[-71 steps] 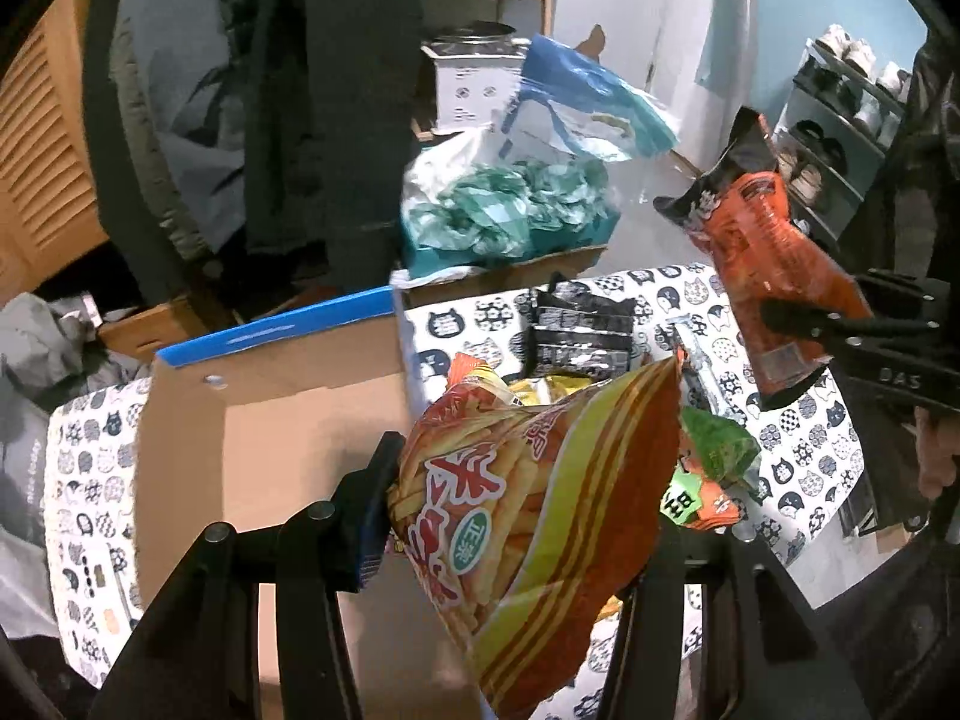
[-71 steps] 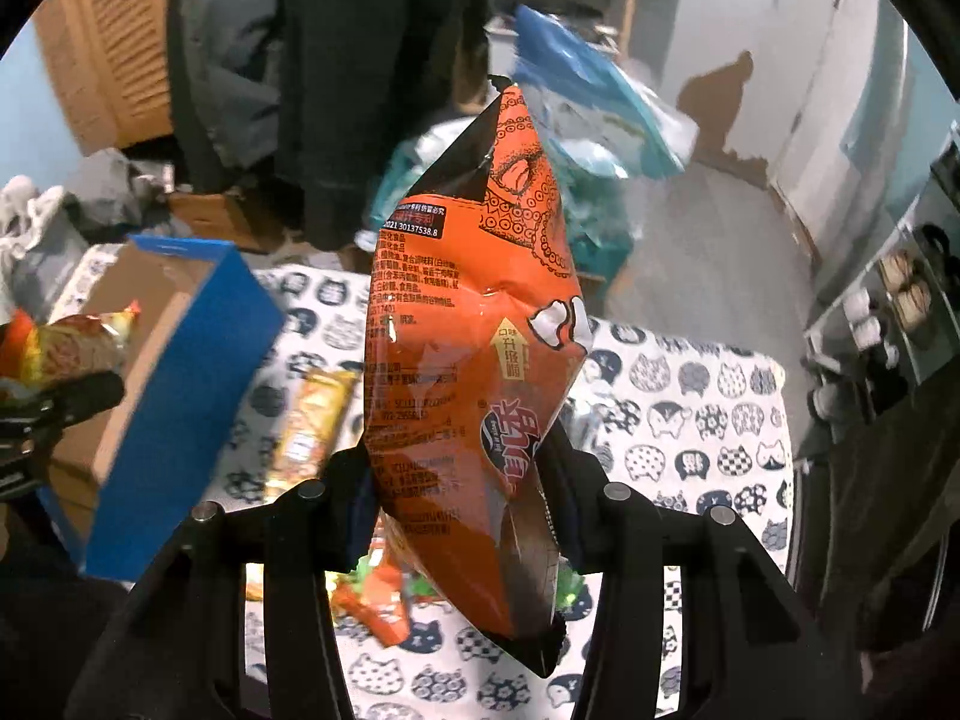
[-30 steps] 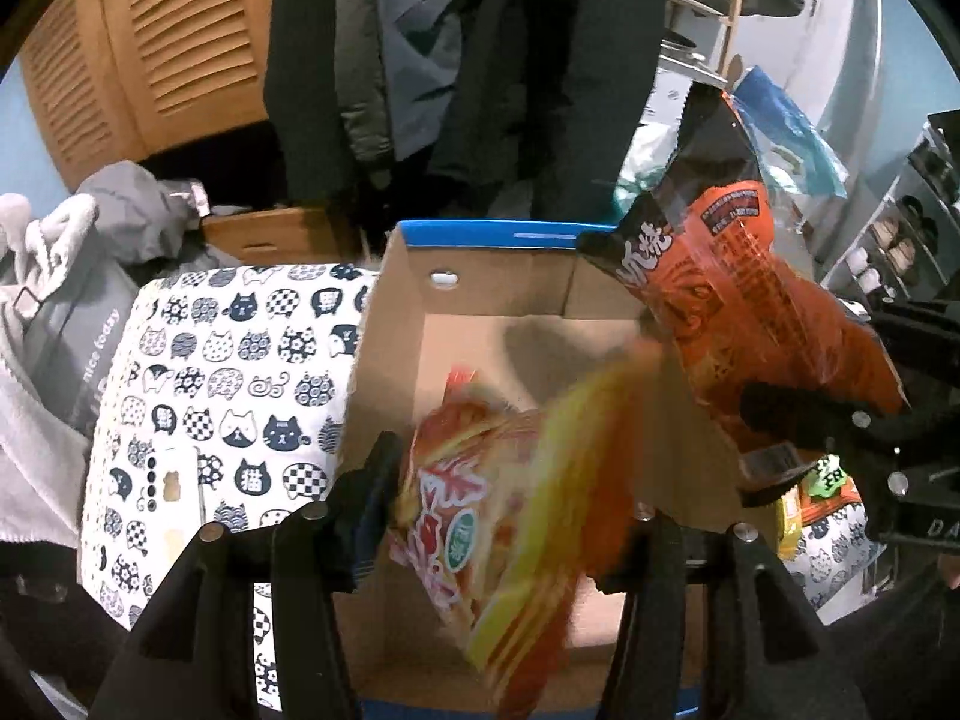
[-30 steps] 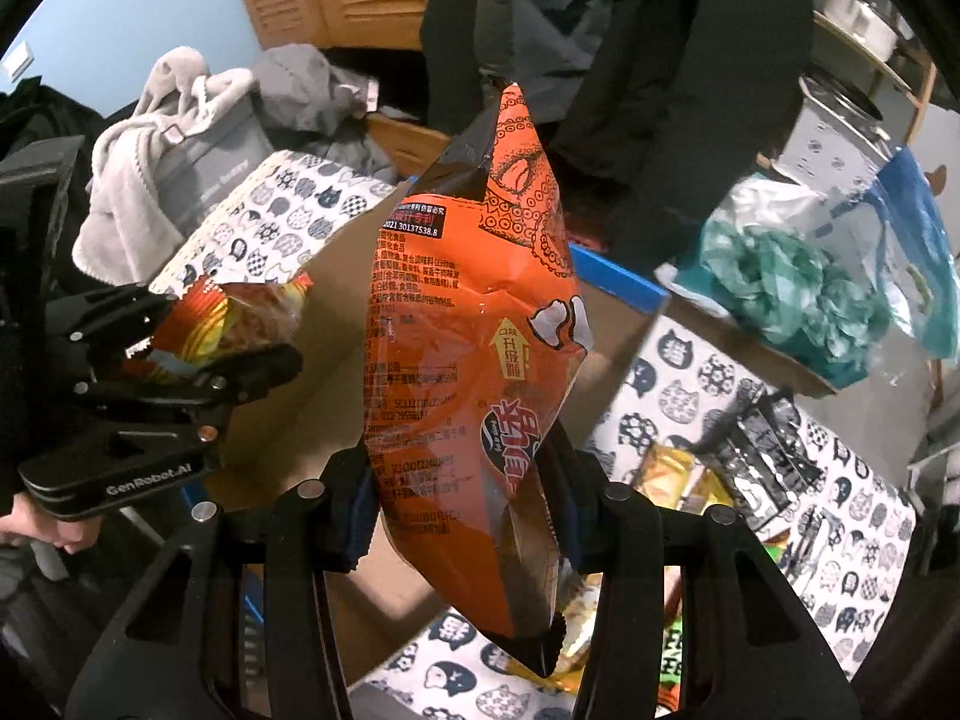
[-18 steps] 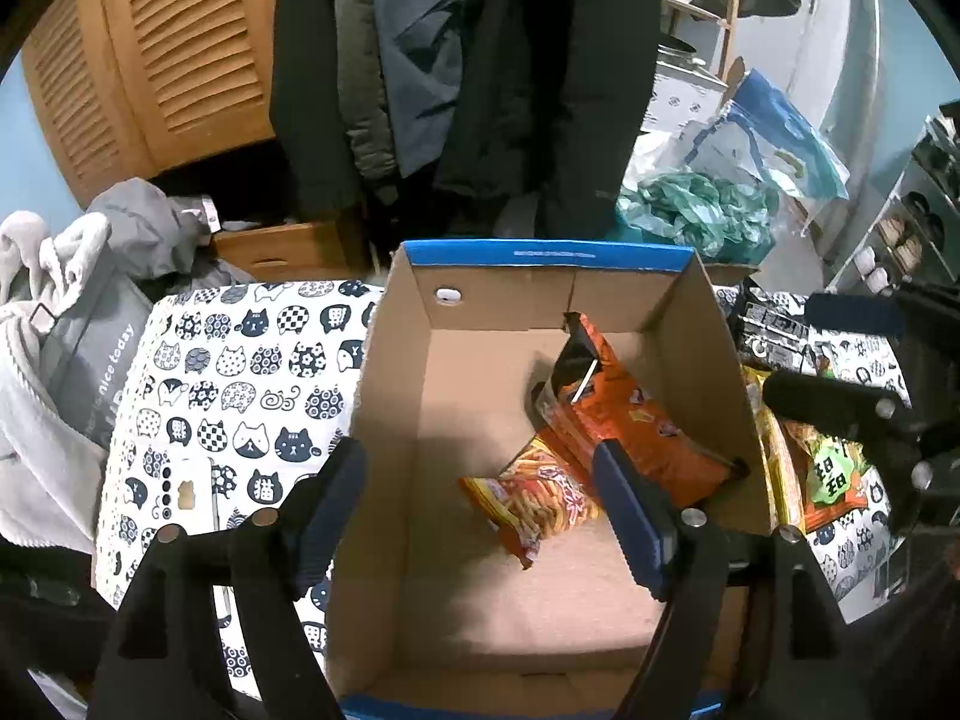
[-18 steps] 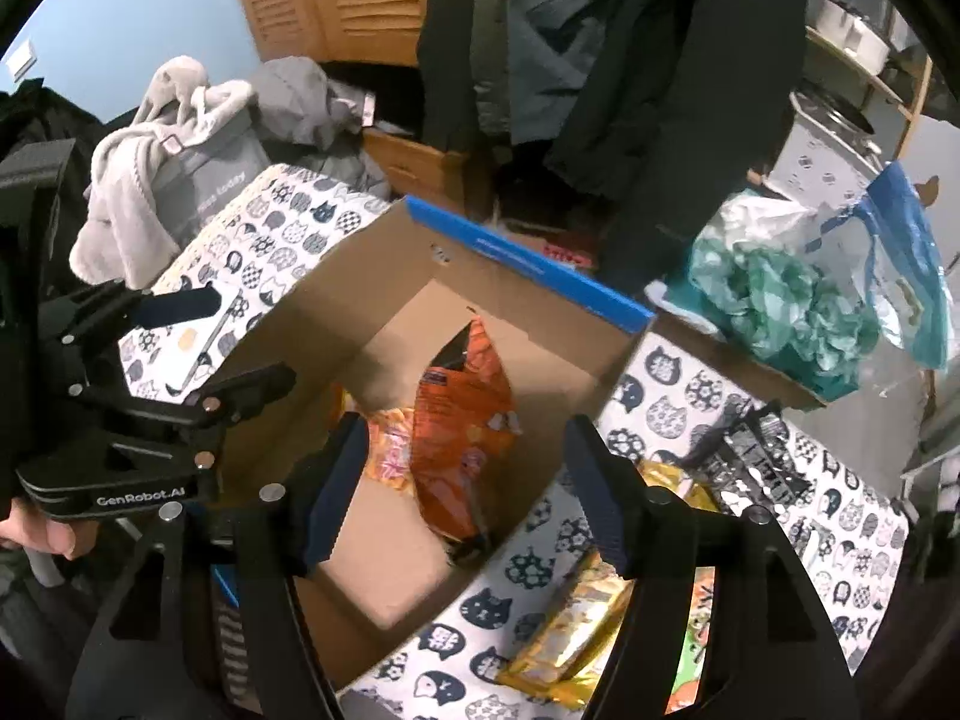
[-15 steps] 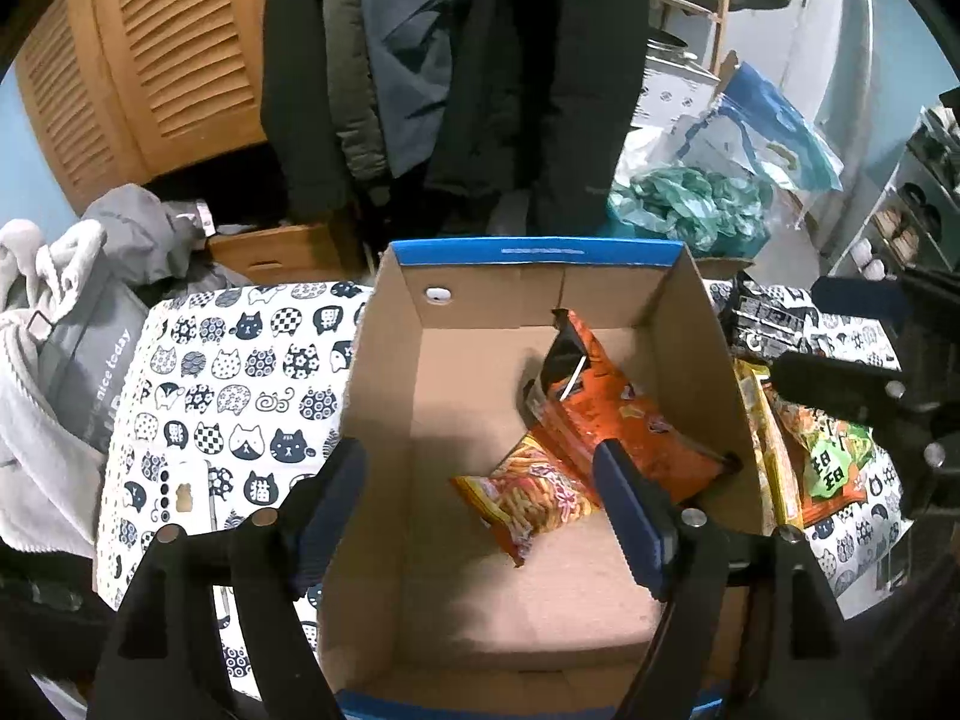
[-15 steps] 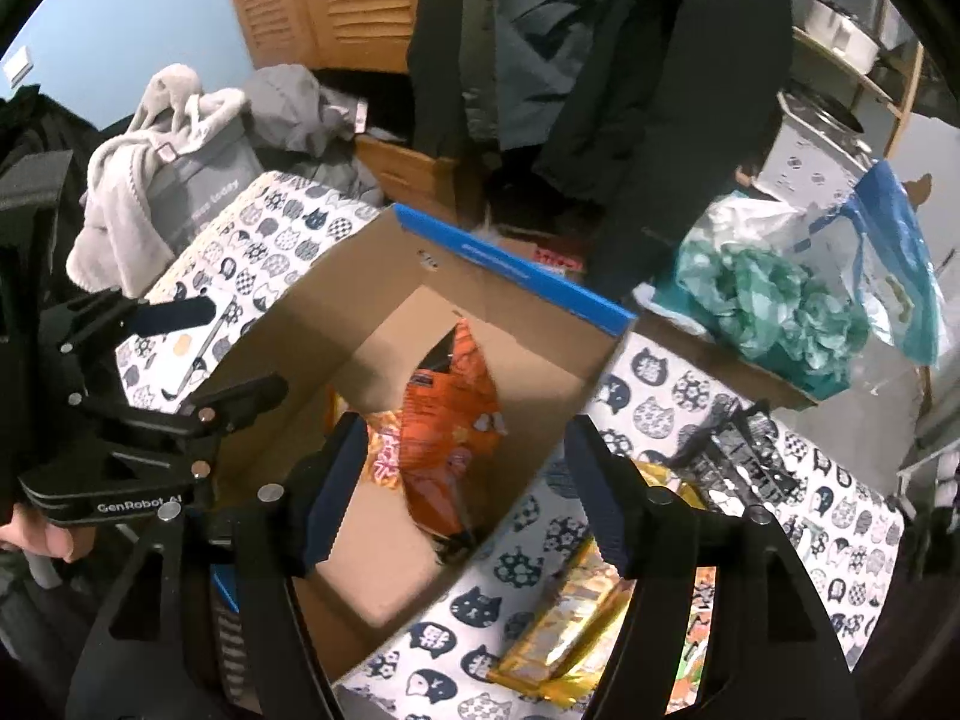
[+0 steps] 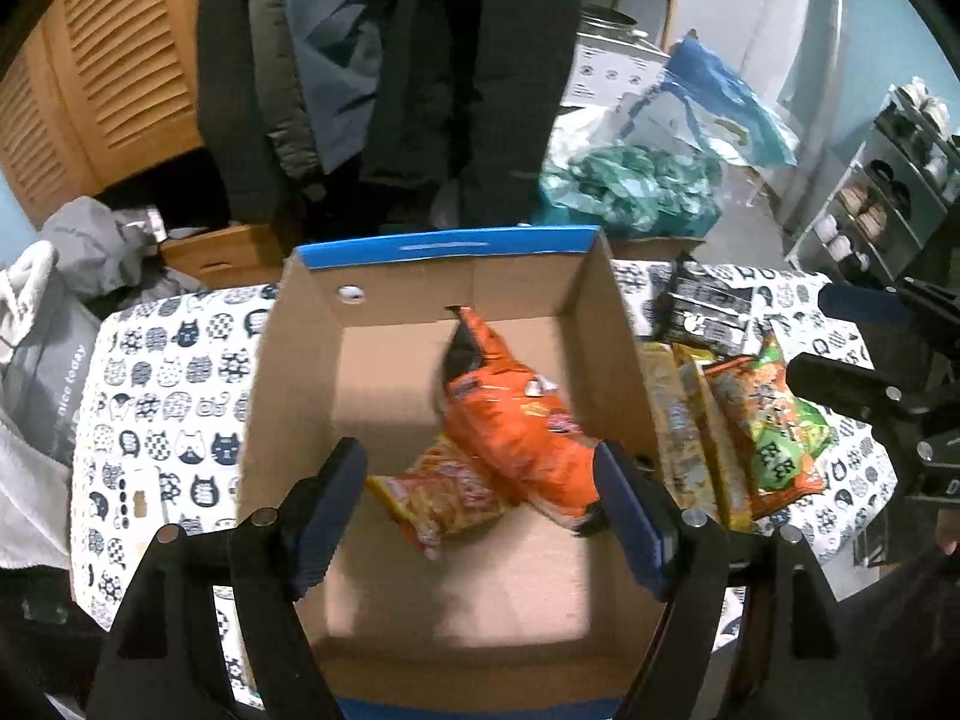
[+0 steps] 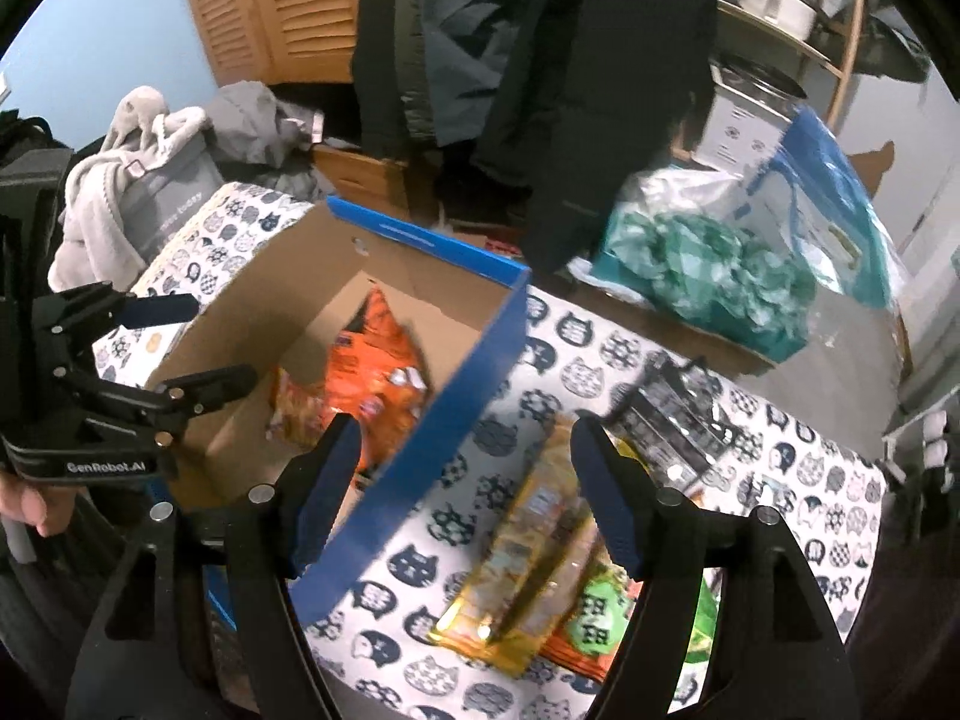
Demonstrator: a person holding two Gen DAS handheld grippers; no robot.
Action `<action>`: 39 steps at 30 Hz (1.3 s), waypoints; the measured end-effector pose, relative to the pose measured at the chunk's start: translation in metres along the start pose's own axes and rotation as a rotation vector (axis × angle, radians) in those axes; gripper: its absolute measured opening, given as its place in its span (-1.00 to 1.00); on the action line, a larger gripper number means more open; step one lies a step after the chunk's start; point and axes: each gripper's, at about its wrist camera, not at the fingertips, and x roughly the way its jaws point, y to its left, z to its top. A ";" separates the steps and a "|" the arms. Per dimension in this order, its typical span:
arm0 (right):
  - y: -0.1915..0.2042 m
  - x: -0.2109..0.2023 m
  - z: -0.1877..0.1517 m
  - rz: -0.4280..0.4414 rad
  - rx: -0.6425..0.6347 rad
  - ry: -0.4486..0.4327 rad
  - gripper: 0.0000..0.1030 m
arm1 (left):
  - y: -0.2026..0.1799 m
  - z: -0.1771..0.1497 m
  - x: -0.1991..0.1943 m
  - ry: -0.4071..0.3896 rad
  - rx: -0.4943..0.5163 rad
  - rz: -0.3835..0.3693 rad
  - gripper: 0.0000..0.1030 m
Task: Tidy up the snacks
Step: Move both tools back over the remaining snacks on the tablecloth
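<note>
Both pairs of jaws are standing wide and holding nothing, having just been opening with no packet left between them. The left gripper (image 9: 480,504) is hovering over the cardboard box (image 9: 300,360), where the orange chip bag (image 9: 516,414) is lying across the yellow-red fries bag (image 9: 444,489) on the box floor. The right gripper (image 10: 465,474) is hanging over the box's blue side wall, facing the snack pile (image 10: 540,552) lying on the cat-print worktop (image 10: 798,480) just beside the box. The black packets (image 10: 672,414) are sitting farther back. The risk from here: those yellow packets are overlapping the green-labelled one (image 10: 591,606), so a wide grab may be catching two at once, or a slippery foil edge may be sliding free over the box rim.
</note>
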 end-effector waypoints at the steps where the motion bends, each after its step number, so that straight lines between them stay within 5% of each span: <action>1: -0.006 -0.002 -0.003 -0.004 0.006 -0.001 0.42 | -0.006 0.001 0.000 0.001 0.008 -0.007 0.54; 28: -0.124 -0.027 -0.083 -0.082 0.181 0.004 0.43 | -0.140 0.003 0.026 0.092 0.170 -0.129 0.54; 39: -0.168 -0.008 -0.127 -0.096 0.228 0.068 0.44 | -0.170 -0.003 0.065 0.136 0.148 -0.139 0.54</action>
